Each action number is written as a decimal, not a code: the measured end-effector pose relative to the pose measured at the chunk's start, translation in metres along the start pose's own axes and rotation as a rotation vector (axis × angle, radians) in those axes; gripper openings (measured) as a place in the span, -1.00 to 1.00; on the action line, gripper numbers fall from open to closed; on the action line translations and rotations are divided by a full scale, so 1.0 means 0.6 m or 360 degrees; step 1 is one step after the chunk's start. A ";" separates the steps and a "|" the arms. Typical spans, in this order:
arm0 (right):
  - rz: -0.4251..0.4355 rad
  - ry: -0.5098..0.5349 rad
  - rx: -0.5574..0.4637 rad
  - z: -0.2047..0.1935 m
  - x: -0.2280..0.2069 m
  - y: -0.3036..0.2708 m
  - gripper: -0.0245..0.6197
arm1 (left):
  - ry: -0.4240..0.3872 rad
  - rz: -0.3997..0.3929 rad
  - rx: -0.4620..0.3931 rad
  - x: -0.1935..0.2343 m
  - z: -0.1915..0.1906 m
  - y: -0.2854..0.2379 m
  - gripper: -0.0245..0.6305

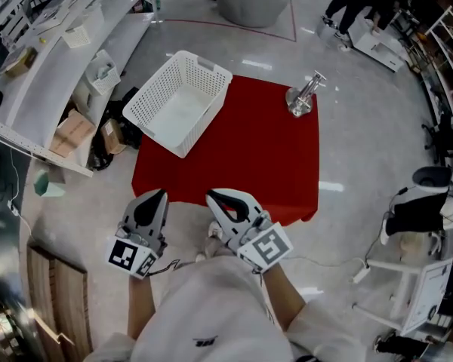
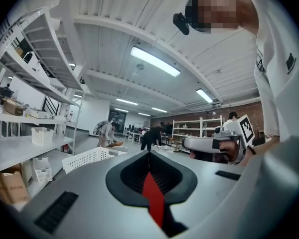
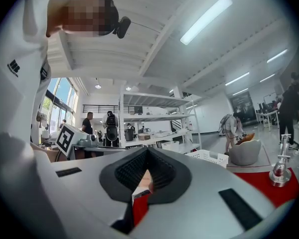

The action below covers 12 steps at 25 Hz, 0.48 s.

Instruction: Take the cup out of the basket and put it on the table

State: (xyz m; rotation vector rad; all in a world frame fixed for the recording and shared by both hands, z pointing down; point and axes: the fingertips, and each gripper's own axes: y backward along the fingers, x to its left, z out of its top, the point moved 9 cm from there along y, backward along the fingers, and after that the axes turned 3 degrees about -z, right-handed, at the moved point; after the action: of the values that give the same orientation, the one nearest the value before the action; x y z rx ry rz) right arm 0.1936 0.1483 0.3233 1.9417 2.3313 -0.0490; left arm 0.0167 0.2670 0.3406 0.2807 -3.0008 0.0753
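A shiny metal cup point(image 1: 303, 96) on a stem stands on the red table point(image 1: 257, 164) near its far right corner, outside the white mesh basket point(image 1: 183, 102). The basket lies at the far left corner, overhanging the edge, with nothing visible inside. Both grippers hover at the table's near edge, close to the person's body and far from cup and basket. My left gripper point(image 1: 160, 194) is shut and holds nothing. My right gripper point(image 1: 211, 197) is shut and holds nothing too. The right gripper view shows the cup point(image 3: 280, 172) upright at far right and the basket point(image 3: 209, 157) ahead.
A white shelf unit point(image 1: 53, 59) with cardboard boxes point(image 1: 72, 133) underneath runs along the left. White stands and equipment point(image 1: 423, 225) sit on the floor at right. A pale beanbag seat point(image 1: 251, 4) and people are far beyond the table.
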 end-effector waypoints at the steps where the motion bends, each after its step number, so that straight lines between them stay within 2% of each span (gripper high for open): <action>1: 0.0008 -0.0001 0.0000 0.000 -0.010 -0.003 -0.90 | -0.0002 0.0007 -0.0001 0.001 0.001 -0.009 -0.89; 12: 0.0070 -0.0004 0.0003 0.002 -0.069 -0.043 -0.90 | -0.0024 0.0070 -0.0017 0.032 0.017 -0.059 -0.89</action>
State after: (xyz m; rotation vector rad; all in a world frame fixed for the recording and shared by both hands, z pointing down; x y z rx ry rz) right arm 0.1758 0.1028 0.3251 1.9921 2.2866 -0.0505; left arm 0.0036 0.2285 0.3343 0.2150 -3.0216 0.0618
